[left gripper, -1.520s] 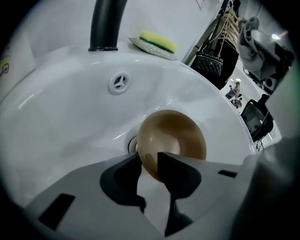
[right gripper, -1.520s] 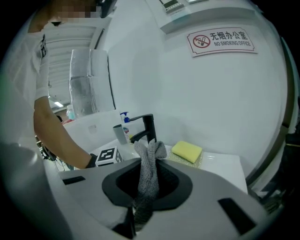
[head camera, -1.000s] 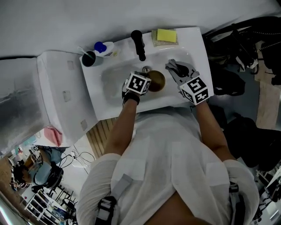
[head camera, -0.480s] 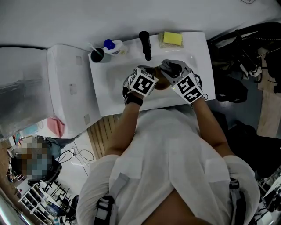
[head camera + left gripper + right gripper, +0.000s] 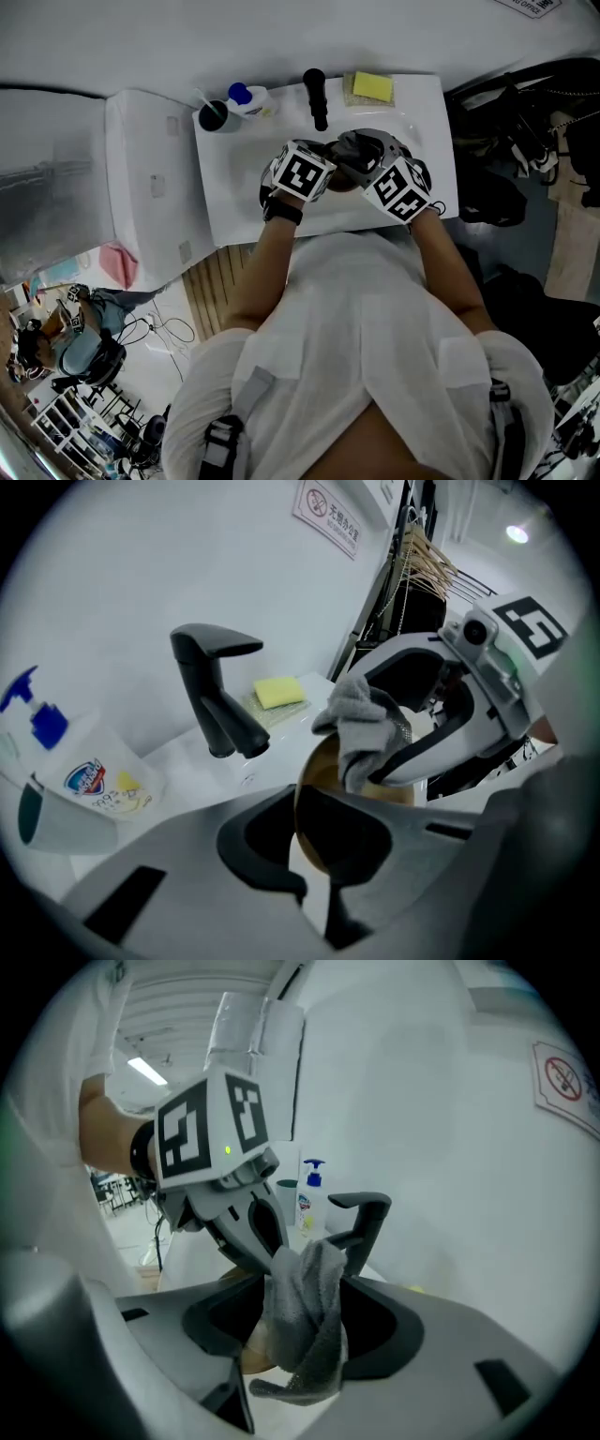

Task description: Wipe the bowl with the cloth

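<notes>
The bowl (image 5: 321, 772) sits clamped by its rim in your left gripper (image 5: 316, 890), while your right gripper (image 5: 298, 1354) has just been opening its fingers, the grey cloth (image 5: 302, 1307) loose between them at the bowl's mouth; wiping seems underway, so re-grip the cloth next.

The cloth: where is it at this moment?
In the right gripper view the cloth hangs between the jaws of the right tool, which have just been opening, close over the bowl, in front of the tap.
</notes>
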### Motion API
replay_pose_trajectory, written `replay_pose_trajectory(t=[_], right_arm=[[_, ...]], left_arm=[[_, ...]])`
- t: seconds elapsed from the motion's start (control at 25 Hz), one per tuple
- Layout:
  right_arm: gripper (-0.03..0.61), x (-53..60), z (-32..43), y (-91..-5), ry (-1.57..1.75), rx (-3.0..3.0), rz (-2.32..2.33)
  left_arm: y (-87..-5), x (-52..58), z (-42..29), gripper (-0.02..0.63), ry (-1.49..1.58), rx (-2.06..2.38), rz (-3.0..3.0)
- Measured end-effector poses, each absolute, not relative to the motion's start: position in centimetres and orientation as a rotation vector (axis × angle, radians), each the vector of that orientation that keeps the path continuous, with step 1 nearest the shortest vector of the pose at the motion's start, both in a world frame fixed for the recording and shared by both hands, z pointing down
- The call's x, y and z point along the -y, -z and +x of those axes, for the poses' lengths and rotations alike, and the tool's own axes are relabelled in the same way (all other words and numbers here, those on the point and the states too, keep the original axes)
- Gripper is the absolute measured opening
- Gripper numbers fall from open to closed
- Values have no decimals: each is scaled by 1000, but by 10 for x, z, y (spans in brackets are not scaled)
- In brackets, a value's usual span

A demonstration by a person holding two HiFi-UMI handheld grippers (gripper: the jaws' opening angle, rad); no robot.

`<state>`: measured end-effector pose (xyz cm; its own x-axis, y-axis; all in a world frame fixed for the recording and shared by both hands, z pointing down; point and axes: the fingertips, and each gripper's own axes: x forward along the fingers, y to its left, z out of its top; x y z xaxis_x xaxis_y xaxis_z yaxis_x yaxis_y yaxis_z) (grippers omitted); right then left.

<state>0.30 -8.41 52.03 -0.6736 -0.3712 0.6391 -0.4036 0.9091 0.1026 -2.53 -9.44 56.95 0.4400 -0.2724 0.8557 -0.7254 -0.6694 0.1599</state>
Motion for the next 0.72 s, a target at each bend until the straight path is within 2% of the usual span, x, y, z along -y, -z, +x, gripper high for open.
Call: replay_pose_trajectory(t=[0.12, 0.28, 0.32, 0.44, 0.72], right_arm=[[262, 87, 2, -503, -136, 2434, 553], [259, 95, 3, -485, -71, 2481, 592], [250, 96, 4, -487, -59, 2468, 592], [166, 97, 9, -506, -52, 2398, 568], [143, 98, 14, -527, -64, 2286, 543]], left_arm=[[-569, 95, -28, 17, -1140, 817, 2169], [-566, 98, -29, 17, -1107, 810, 2169], [-565, 98, -29, 17, -1102, 809, 2171], [-562, 100, -28, 17, -1085, 814, 2188], [-559, 98, -23, 17, -1121, 804, 2248]])
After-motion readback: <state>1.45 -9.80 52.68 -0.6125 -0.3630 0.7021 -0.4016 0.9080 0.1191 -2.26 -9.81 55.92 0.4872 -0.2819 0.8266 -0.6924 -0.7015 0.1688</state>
